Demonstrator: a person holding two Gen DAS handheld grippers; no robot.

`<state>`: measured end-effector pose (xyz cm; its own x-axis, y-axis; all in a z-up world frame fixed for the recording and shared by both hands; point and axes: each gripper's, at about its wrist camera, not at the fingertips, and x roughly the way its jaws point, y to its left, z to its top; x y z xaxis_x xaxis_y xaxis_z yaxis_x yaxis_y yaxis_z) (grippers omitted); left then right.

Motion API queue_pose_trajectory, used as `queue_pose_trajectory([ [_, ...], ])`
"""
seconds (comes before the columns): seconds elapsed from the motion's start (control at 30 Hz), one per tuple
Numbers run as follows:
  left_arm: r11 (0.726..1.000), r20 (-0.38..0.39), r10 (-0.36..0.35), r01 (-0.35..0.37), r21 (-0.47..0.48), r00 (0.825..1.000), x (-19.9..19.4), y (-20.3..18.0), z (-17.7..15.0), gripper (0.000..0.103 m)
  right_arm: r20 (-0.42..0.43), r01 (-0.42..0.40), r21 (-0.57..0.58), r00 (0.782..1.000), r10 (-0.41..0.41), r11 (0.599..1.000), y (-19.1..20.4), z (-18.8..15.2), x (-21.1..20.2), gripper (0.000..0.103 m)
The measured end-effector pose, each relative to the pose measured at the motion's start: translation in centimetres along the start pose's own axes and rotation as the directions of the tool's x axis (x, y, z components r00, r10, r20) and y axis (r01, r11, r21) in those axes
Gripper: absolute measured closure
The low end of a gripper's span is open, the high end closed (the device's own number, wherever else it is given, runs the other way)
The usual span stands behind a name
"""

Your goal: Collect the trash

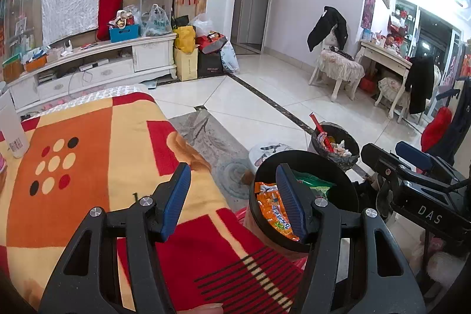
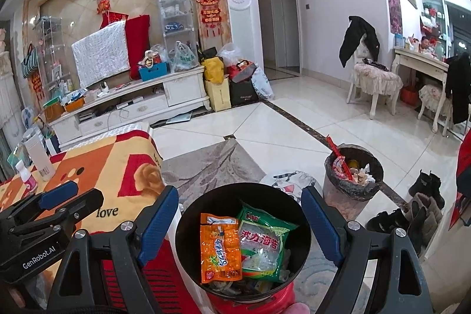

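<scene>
Right claw wide open astride bin, packets inside; left claw half open, empty, over blanket's edge.

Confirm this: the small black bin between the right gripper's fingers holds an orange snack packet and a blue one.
Not quite. The right wrist view shows the small black bin between the right gripper fingers holding an orange snack packet and a green one, not a blue one.
</scene>
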<state>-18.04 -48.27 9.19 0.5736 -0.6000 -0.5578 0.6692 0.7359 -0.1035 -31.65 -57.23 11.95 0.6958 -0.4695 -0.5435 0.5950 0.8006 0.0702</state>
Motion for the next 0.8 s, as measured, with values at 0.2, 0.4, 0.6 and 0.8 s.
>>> queue_pose_trajectory([
  [0.2,1.0,0.001,0.0,0.0,-0.015,1.0,0.0,0.26,-0.14,0.044,-0.012,-0.007,-0.004,1.0,0.007,1.0,0.01,-0.05,0.15,0.019],
  [0.4,1.0,-0.001,0.002,-0.002,-0.017,1.0,0.0,0.3,-0.13,0.044,-0.014,-0.008,-0.004,1.0,0.008,1.0,-0.03,0.01,0.12,0.019],
  [0.6,1.0,-0.004,0.003,-0.003,-0.018,1.0,0.0,0.32,-0.06,0.044,-0.015,-0.008,-0.003,1.0,0.008,1.0,-0.01,0.0,0.12,0.019],
  [0.8,1.0,-0.007,-0.001,0.001,-0.016,1.0,0.06,0.3,-0.26,0.044,-0.02,-0.012,-0.005,1.0,0.012,1.0,0.07,0.03,0.21,0.019],
])
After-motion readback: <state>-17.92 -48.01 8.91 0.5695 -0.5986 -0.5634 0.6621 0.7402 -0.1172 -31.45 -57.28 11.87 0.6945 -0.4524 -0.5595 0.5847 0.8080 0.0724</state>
